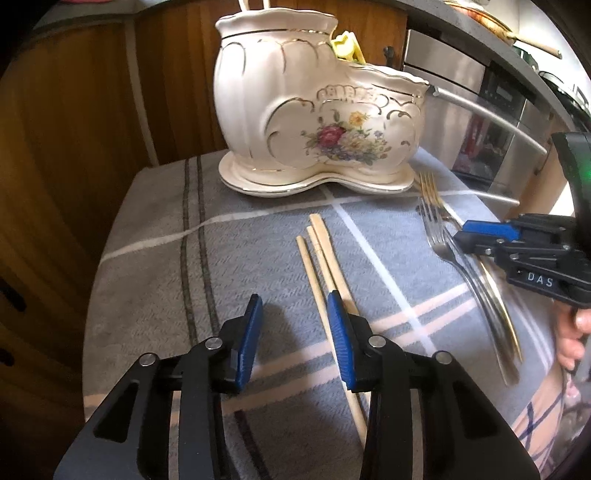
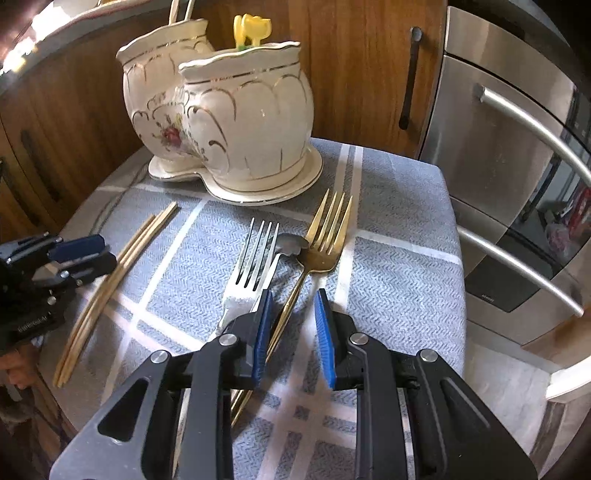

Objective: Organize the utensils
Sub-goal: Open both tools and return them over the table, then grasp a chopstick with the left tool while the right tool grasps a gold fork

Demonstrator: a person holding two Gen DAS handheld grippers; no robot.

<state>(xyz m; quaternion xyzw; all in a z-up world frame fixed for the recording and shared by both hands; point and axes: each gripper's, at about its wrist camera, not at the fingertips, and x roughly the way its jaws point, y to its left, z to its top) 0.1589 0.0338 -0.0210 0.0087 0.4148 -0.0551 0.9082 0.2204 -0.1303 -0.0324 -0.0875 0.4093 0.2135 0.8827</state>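
A: What lay closest to the lens?

B: The left gripper (image 1: 293,314), its blue pads spread wide with nothing between them. The wooden chopsticks (image 1: 325,258) passed under its right finger (image 1: 341,328) and ran forward from there over the grey-blue checked cloth (image 1: 147,258).

A: And the other one?

B: The right gripper (image 2: 293,317) stood partly open over the cloth, also holding nothing. The gold fork (image 2: 325,236) had its handle running back under the gap between the jaws, beside the left pad (image 2: 263,332); I could not tell whether they touched. The silver fork (image 2: 251,266) lay just left of that pad, tines pointing ahead.

A: Anything else by the forks?

B: A small silver piece (image 2: 291,243) lay between their heads, touching the gold one; what it was I could not make out.

A: Where was the holder?

B: Ahead of both grippers, at the far edge of the cloth: a cream ceramic utensil holder (image 1: 295,110) with gold trim and painted flowers, two joined pots on one base. A yellow flower-topped piece (image 2: 253,27) stuck up from the lower pot, pale handles (image 1: 253,3) from the taller. To the right stood a stainless-steel appliance (image 2: 517,166).
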